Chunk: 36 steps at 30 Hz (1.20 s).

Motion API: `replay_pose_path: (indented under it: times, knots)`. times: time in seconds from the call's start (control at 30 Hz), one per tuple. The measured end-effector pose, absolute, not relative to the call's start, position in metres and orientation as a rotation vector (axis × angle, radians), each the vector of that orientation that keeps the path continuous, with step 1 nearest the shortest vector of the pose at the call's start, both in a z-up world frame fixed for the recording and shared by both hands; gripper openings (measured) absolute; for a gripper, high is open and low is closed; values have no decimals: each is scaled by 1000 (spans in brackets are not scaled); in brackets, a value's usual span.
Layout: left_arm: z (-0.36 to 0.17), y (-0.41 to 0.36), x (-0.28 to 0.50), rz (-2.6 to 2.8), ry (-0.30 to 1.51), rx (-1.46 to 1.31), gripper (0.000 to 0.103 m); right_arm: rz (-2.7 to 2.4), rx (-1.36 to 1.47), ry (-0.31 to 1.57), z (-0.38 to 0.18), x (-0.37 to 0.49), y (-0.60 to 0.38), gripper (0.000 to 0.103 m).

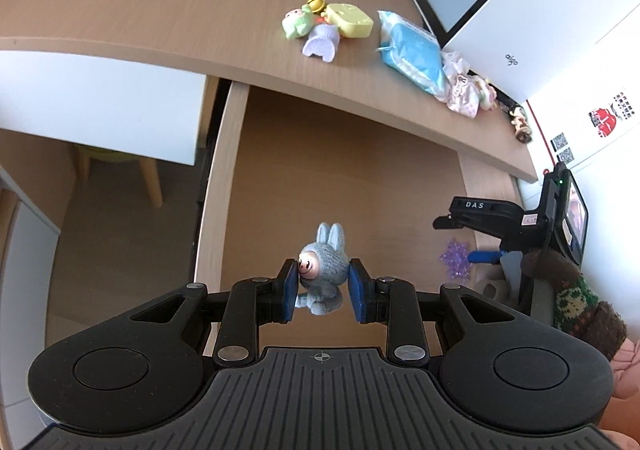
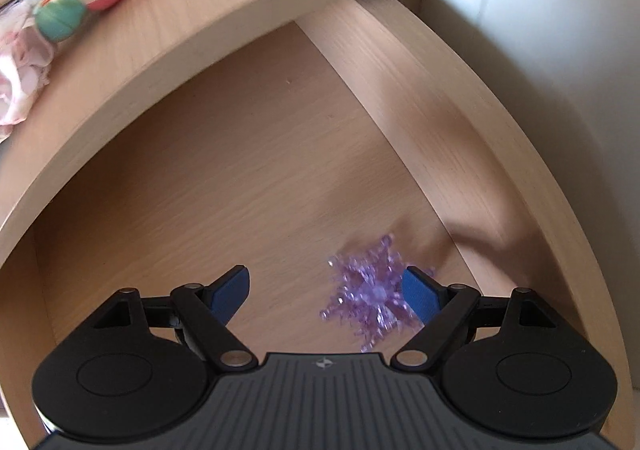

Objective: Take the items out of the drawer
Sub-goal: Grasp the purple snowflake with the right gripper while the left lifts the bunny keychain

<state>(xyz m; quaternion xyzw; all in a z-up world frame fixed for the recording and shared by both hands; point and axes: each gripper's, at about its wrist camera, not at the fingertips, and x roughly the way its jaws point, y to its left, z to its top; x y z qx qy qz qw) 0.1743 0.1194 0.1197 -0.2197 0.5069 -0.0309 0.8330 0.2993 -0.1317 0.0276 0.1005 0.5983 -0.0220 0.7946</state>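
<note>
A translucent purple plastic snowflake ornament lies flat on the floor of the pulled-out light-wood drawer, low and right of centre in the right wrist view, close to the drawer's right wall. The right gripper hangs almost straight above it with its jaws spread wide and nothing between them pressed. The snowflake sits off-centre in that gap: its right edge is hidden behind the right blue pad, while bare drawer floor separates it from the left pad. Being star-shaped, it offers no clear long axis. By this reading, the coming grasp turns on bringing the jaws rightward in the frame until the ornament is centred, then lowering.

In the left wrist view, the left gripper is clamped on a small grey-blue fuzzy rabbit figure with a pink face, held above the drawer, at the centre bottom of the frame. The right gripper shows there at the right edge, directly beside the snowflake, so it is plainly the nearer hand. Farther up the frame, on the wooden desk top, lie a cluster of small pastel toys and a blue packet of wipes, apparently already taken out.
</note>
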Motion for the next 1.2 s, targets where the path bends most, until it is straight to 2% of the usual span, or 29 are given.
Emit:
replay_pose_path:
  times: [0.13,0.2,0.27,0.33,0.5,0.63,0.73,0.8,0.87,1.07,1.2]
  knots:
    - [117,123,171,-42,1083,-482,30,-10,126,1261,29,298,-121,61]
    - [117,123,171,-41,1083,-483,30,22,87,1254,30,295,-116,40]
    - [116,121,171,-46,1087,-482,30,62,77,1261,30,291,-112,30]
    - [115,119,171,-56,1093,-484,30,92,63,1265,30,287,-108,27]
    - [117,111,173,-79,1089,-475,30,327,30,1314,33,269,-89,27]
    - [119,103,173,-101,1084,-463,30,344,2,1263,46,253,-88,28]
    - [116,98,174,-112,1099,-460,30,288,56,1266,52,248,-100,47]
    - [114,96,175,-118,1107,-457,30,221,108,1273,53,245,-109,71]
    - [114,94,175,-121,1110,-453,30,143,170,1294,52,244,-118,75]
    - [111,93,173,-120,1122,-460,30,-10,407,1379,37,249,-145,76]
    - [111,96,170,-107,1129,-460,30,-5,341,1342,33,257,-126,77]
